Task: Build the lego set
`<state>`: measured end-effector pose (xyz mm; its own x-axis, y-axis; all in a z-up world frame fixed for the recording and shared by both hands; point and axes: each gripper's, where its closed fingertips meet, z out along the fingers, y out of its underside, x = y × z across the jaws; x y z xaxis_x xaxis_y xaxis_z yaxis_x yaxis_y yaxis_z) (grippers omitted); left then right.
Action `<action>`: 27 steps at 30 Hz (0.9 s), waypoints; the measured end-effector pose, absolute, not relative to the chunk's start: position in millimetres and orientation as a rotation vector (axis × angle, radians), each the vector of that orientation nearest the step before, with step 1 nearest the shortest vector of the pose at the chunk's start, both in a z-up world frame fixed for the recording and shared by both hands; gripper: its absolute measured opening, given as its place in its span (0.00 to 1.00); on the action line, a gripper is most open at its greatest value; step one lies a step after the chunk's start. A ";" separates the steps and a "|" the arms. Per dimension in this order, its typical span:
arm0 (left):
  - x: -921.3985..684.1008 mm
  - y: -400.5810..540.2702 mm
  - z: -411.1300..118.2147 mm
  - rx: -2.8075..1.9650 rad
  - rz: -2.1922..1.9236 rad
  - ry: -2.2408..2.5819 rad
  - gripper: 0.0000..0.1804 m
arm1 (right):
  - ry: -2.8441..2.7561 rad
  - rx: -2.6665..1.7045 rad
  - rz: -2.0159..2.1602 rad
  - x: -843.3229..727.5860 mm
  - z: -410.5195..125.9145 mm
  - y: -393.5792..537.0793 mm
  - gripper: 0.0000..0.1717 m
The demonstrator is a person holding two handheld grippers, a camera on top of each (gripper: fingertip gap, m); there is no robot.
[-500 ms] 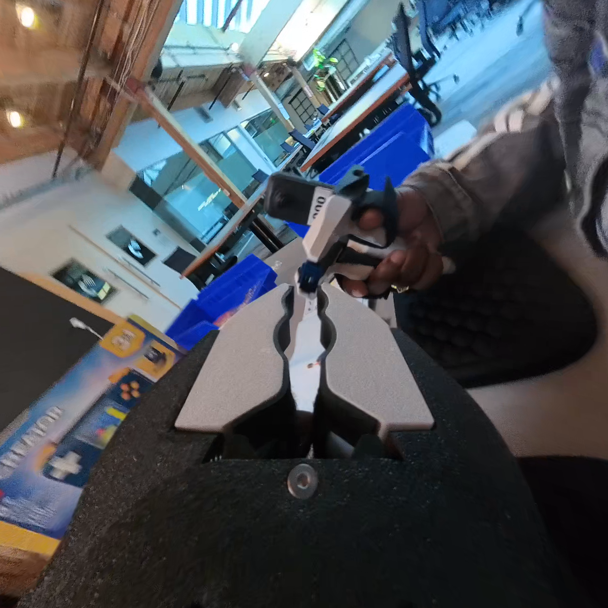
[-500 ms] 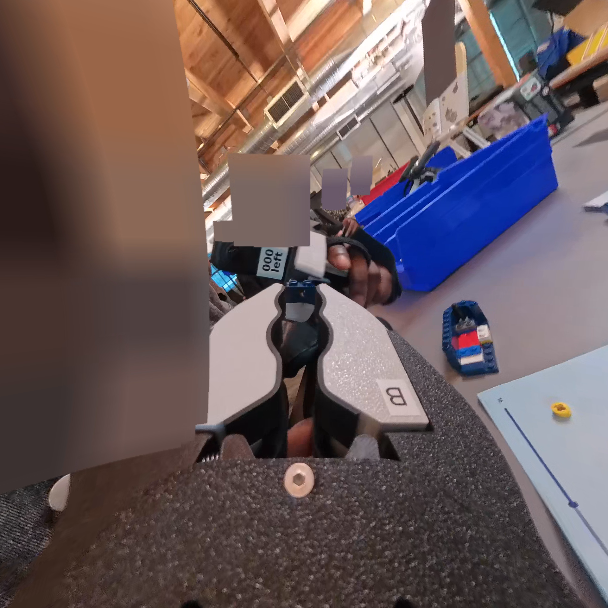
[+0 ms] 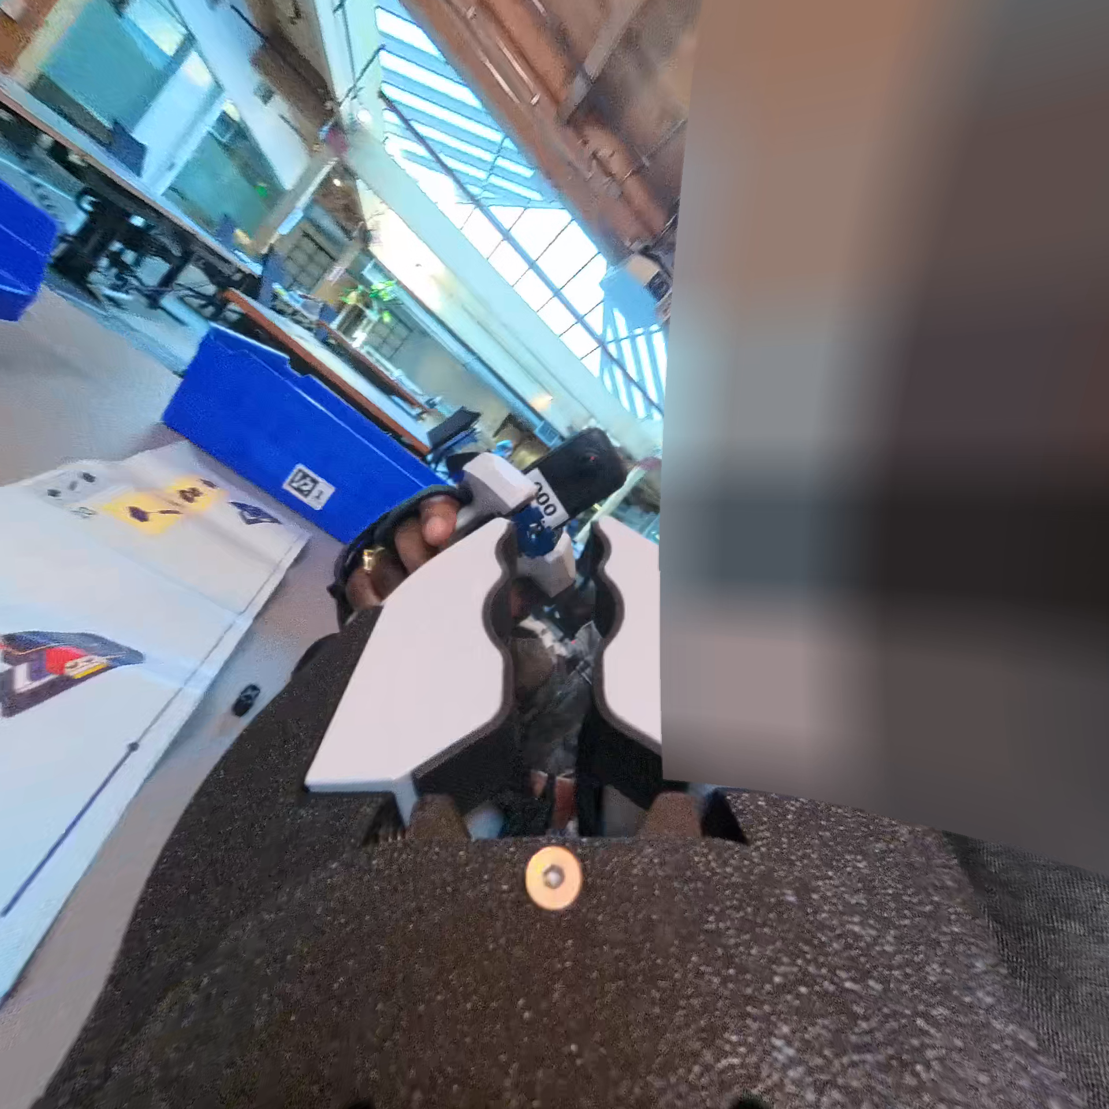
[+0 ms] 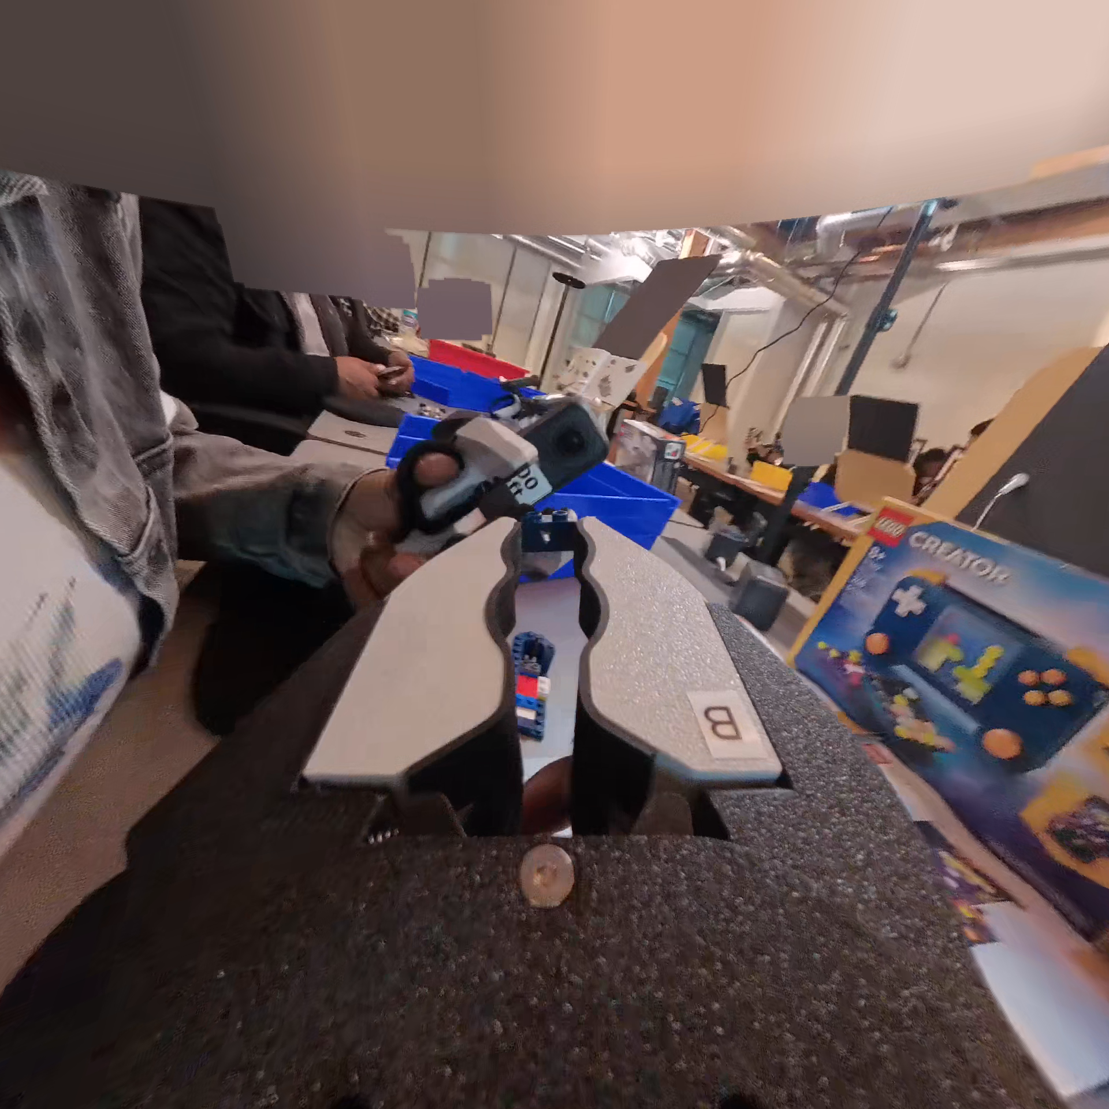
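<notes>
- Workshop with blue bins (image 4: 606,498) on a grey table (image 4: 696,540).
- Right gripper (image 4: 547,534), raised level, clamps a dark blue brick (image 4: 547,531).
- Left gripper (image 3: 549,540), tilted upward, fingers apart around the brick.

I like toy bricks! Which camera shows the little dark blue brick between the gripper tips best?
The right wrist view shows it best: the dark blue brick sits sharp between the right gripper fingertips, studs visible. In the left wrist view the brick is only a blurry blue patch on the other gripper's tips.
</notes>
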<state>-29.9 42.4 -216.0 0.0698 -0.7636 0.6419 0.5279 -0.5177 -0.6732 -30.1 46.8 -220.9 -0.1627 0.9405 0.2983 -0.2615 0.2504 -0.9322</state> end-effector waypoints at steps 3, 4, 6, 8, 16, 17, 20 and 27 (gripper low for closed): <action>-25.0 40.4 -225.3 -1.346 -1.509 0.377 0.15 | -1.260 -0.727 1.266 -27.1 -216.3 48.1 0.09; -24.4 40.3 -228.3 -1.351 -1.405 0.438 0.16 | -1.258 -0.755 1.288 -27.3 -217.5 49.9 0.09; -24.9 41.3 -230.4 -1.354 -1.207 0.538 0.17 | -1.242 -0.799 1.360 -27.7 -218.7 51.0 0.09; -25.8 42.3 -229.4 -1.344 -1.042 0.617 0.17 | -1.218 -0.829 1.454 -27.7 -217.8 50.0 0.09; -20.0 45.1 -232.8 -1.362 -0.896 0.707 0.12 | -1.221 -0.932 1.610 -34.2 -226.3 46.0 0.09; -20.5 45.2 -233.8 -1.367 -0.899 0.706 0.12 | -1.221 -0.935 1.615 -34.3 -226.6 45.5 0.09; -20.0 44.2 -235.5 -1.376 -0.906 0.713 0.10 | -1.231 -0.947 1.644 -34.8 -227.7 43.4 0.09; -19.6 43.1 -238.7 -1.379 -0.930 0.722 0.08 | -1.260 -0.975 1.660 -35.7 -231.1 42.6 0.09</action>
<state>-19.6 43.1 -238.7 0.4774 -0.8733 0.0972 0.1224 -0.0434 -0.9915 -35.7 42.6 -231.1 -0.3679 0.9243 -0.1017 -0.1505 -0.1671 -0.9744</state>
